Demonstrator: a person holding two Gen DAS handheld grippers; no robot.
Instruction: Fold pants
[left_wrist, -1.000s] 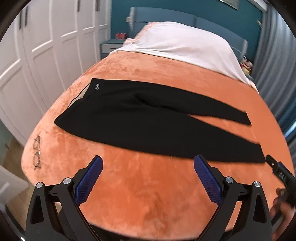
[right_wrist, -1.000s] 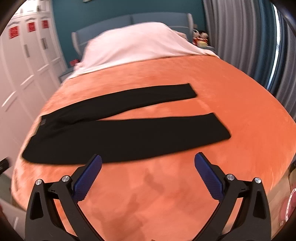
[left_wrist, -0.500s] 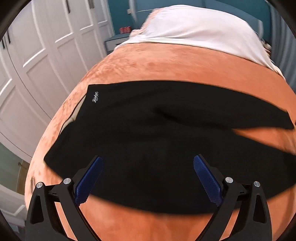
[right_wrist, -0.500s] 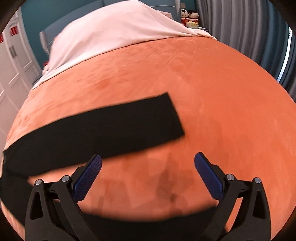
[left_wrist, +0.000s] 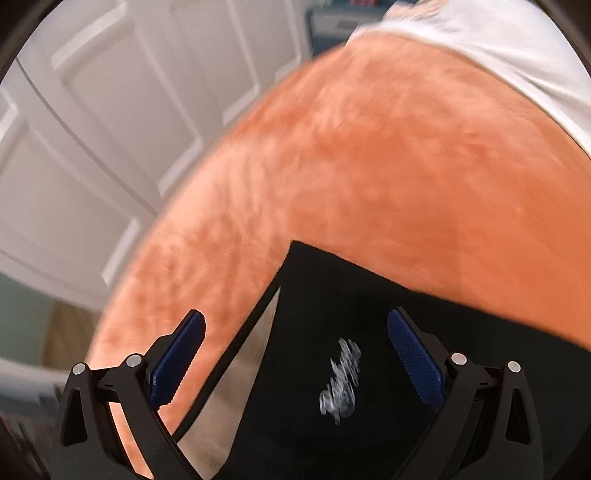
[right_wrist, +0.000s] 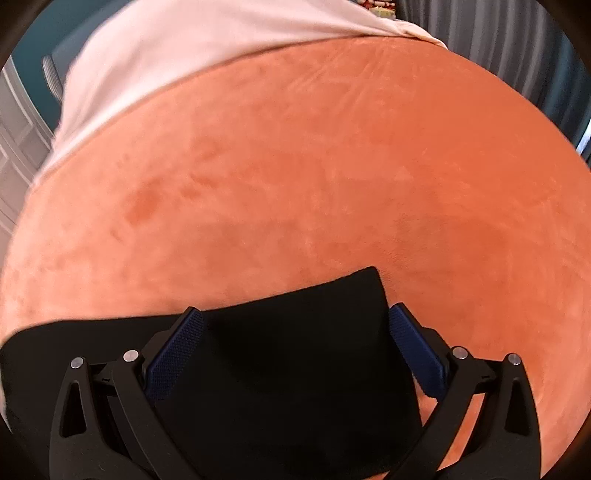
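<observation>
Jaws, left gripper (left_wrist: 295, 356): spread wide, blue pads on either side of the waistband corner, nothing pinched between them.
Jaws, right gripper (right_wrist: 295, 354): spread wide, straddling a leg cuff; the cloth fills the gap, yet the pads do not press it.
Pants (left_wrist: 369, 332): black, lying flat on the bed; the left wrist view shows the waist end, with a pale lining visible at the open waistband.
Logo (left_wrist: 340, 380): white script on the black cloth near the waist, blurred and unreadable, between the left gripper's two pads.
Leg cuff (right_wrist: 317, 295): squared-off end of one leg, its far corner just beyond the right pad; whether the pad touches the edge is unclear.
Bedspread (right_wrist: 295, 166): orange plush, covering the bed under the pants and stretching bare beyond them.
White cover (right_wrist: 184, 44): spread over the far end of the bed, meeting the orange plush in a curved line.
Wardrobe doors (left_wrist: 92, 129): white, panelled, to the left of the bed, blurred in the left wrist view.
Curtains (right_wrist: 498, 33): grey, pleated, beyond the bed's far right corner.
</observation>
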